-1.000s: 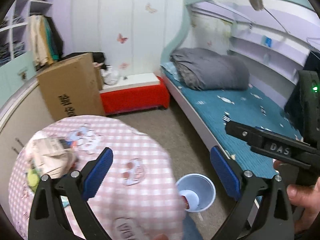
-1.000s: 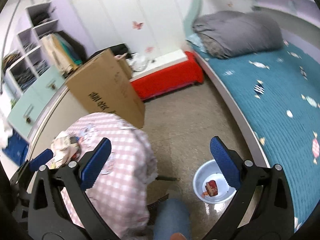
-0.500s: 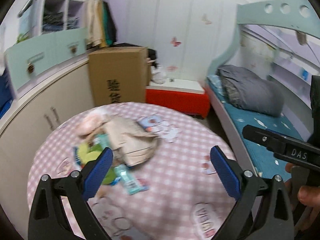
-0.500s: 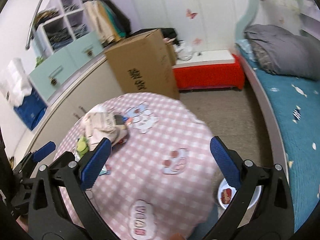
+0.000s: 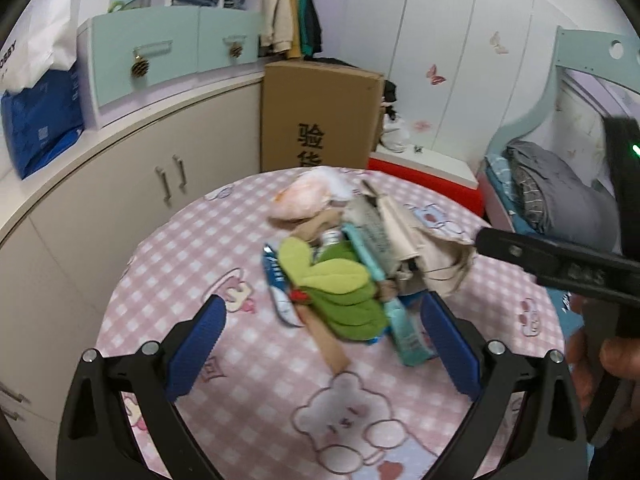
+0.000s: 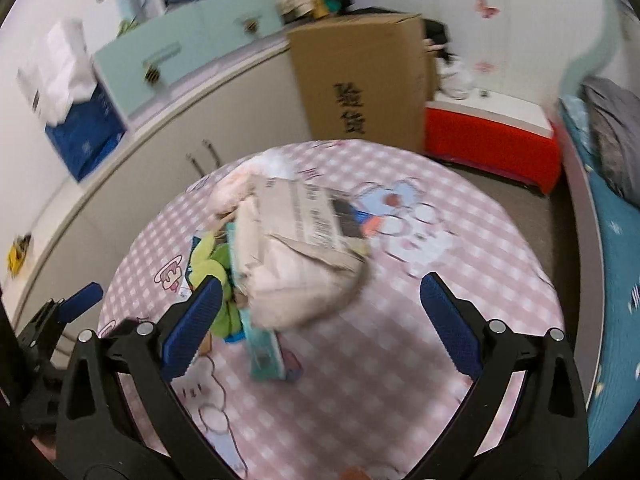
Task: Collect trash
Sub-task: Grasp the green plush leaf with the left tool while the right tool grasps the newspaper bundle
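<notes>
Right wrist view blurred; trash pile (image 6: 296, 256) items indistinct, overlapping.

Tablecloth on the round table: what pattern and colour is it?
Pink-and-white check tablecloth with cartoon prints, clearest in the left wrist view.

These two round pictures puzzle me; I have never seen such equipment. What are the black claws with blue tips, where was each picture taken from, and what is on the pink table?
There is no robot here. A person holds a two-finger gripper in each hand, and a fisheye camera on each one looks out along its fingers. One picture comes from the left gripper, the other from the right gripper. The blue tips are finger pads. Both grippers are open and hold nothing. On the round table lies a heap of trash: crumpled paper, a green leaf-shaped piece, a teal packet and a pinkish wad. The black bar at the right of the left view is the other gripper.
</notes>
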A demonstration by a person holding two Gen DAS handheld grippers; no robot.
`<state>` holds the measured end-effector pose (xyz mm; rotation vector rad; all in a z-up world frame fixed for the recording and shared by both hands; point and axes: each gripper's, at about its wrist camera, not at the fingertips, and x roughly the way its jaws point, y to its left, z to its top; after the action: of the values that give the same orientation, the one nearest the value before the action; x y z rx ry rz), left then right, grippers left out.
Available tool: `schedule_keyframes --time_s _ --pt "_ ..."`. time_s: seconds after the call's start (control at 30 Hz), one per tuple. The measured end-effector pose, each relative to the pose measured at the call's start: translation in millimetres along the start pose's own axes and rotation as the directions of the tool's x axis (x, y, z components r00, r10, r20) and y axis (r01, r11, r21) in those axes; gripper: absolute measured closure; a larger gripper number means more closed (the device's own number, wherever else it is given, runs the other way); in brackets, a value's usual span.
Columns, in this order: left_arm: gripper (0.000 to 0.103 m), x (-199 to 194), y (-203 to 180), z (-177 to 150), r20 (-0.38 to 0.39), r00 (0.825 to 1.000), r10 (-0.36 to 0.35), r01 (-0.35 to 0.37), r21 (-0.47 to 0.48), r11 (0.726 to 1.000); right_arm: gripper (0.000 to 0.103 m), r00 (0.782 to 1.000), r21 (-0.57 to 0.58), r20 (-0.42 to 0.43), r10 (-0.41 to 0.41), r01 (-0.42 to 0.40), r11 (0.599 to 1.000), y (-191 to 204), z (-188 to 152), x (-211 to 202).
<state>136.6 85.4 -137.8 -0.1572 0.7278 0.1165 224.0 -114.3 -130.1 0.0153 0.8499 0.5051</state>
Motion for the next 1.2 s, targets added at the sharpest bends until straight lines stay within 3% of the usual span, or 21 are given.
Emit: schedule_keyframes --time_s 0.2,0.4,0.57,0.83,0.87,0.9,0.97,1.1,1.2 --pt "0.007 11 11 0 -0.023 0.999 0.029 -0.029 -0.012 1.000 0.006 0.996 -0.042 -0.090 0.023 -0.027 0.999 14 21 55" --pt "0.007 31 8 3 -0.051 0.998 0.032 -0.031 0.009 0.999 0.006 0.984 0.023 -0.174 0.035 -0.032 0.999 -3 23 97" --pt "0.007 55 -1 4 -0.089 0.996 0.029 -0.026 0.035 0.999 0.021 0.986 0.037 -0.141 0.092 -0.087 0.996 -11 16 93" --pt "0.009 87 -14 7 -0.128 0.991 0.026 -0.016 0.079 0.997 0.024 0.988 0.073 -0.105 0.114 -0.106 0.992 -28 7 67" --pt "0.023 89 -13 7 -0.134 0.991 0.013 -0.003 0.073 0.997 0.024 0.989 0.079 -0.100 0.113 -0.105 0.991 -32 5 63" --pt "0.044 92 -13 6 -0.151 0.988 -0.014 0.024 0.064 0.998 0.024 0.989 0.086 -0.096 0.109 -0.101 0.991 -36 3 60" --pt "0.052 94 -10 4 -0.169 0.985 -0.046 0.055 0.047 0.997 0.024 0.991 0.103 -0.085 0.107 -0.098 0.990 -43 -1 52" --pt "0.080 86 -2 1 -0.154 0.983 -0.104 0.106 0.007 0.994 0.024 0.993 0.121 -0.064 0.100 -0.092 0.988 -52 -9 36" --pt "0.082 77 3 -2 -0.137 0.983 -0.121 0.121 -0.011 0.993 0.024 0.994 0.133 -0.051 0.099 -0.092 0.987 -56 -15 26"
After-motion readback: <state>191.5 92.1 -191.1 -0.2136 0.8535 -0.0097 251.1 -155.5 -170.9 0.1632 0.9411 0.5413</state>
